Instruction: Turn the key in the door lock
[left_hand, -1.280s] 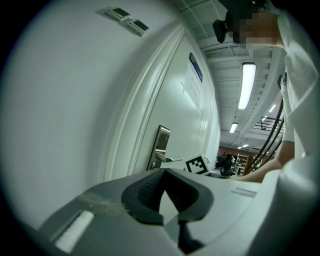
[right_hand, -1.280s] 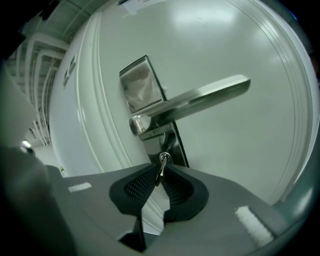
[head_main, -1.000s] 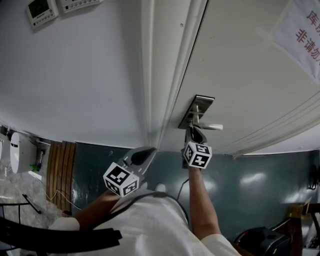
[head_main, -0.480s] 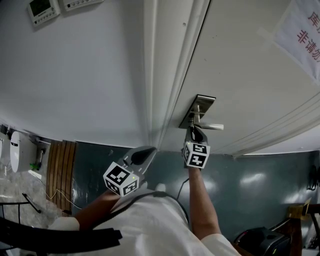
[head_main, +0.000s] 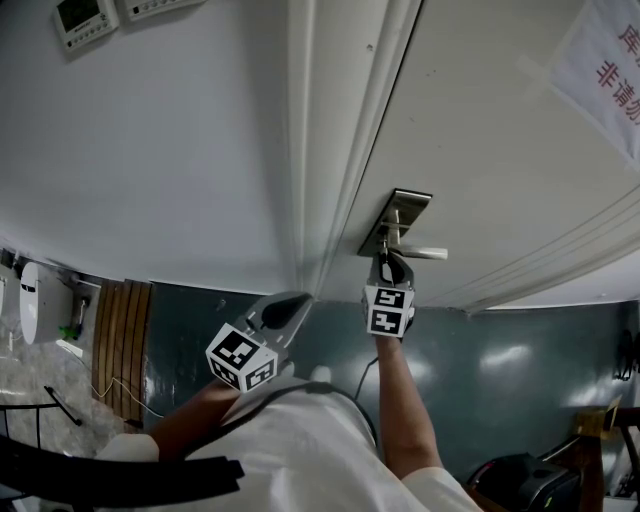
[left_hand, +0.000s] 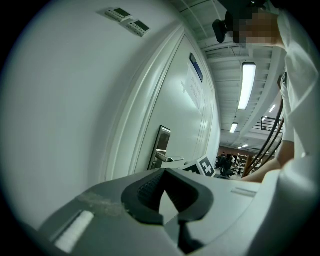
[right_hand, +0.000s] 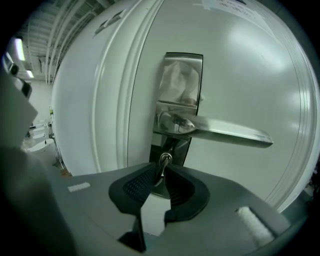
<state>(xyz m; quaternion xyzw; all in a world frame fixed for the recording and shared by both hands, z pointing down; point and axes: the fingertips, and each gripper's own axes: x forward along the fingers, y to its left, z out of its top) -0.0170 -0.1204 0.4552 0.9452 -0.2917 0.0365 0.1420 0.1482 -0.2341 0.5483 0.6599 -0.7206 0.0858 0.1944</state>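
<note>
The key (right_hand: 163, 162) was seated in the cylinder at the lower end of the door lock (right_hand: 180, 75), directly below the lever handle (right_hand: 225, 131). Its ringed head projected toward the operator.

1. Right gripper (right_hand: 161, 171): clamped on the key. The head of the key stood between the two ribbed pads, near their tips. The jaws had just eased slightly wider, with the key between them; the pads appeared to remain in contact with it.
2. Left gripper (left_hand: 164, 172): jaws together on nothing. It was held well apart from the lock, beside the door frame (head_main: 310, 150), and took no part in the operation.

Task status, as judged: insertion and grasp were complete. The head of the key presented nearly edge-on and close to upright, so the rotation appeared to be at an early stage (how far the cylinder had gone round could not be read from any view). The lever handle lay level and the door (head_main: 480, 120) sat flush against its frame.

Remaining: roll the right gripper about the key's axis until the cylinder stops, then release.
</note>
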